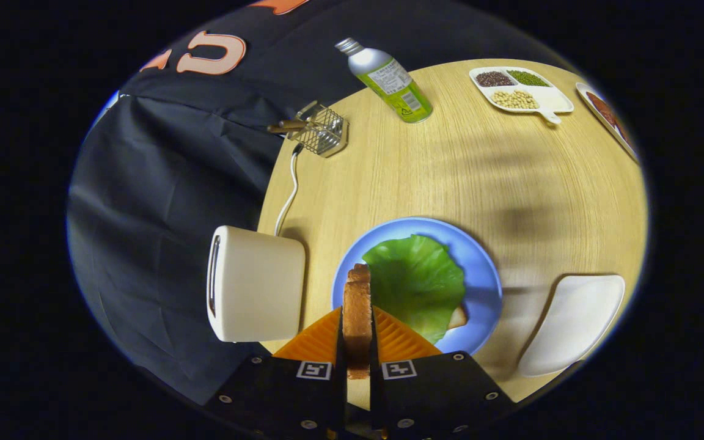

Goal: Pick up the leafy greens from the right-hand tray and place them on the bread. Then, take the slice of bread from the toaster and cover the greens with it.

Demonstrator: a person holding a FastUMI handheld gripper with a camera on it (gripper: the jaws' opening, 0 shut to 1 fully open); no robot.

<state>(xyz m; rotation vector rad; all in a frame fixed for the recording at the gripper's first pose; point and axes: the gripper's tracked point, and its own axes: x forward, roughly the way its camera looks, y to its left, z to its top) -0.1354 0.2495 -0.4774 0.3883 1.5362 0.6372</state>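
I have the gripper (357, 342) clamped edge-on across the light, crumbly bread slice (357, 311), poised just over the leafy greens (416, 281) on the blue plate (480, 269), so I'd squeeze gently

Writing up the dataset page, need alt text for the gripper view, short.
The gripper is shut on a brown slice of toasted bread, held on edge above a round blue plate where a green lettuce leaf covers another bread slice. A cream toaster stands beside the plate on the round wooden table.
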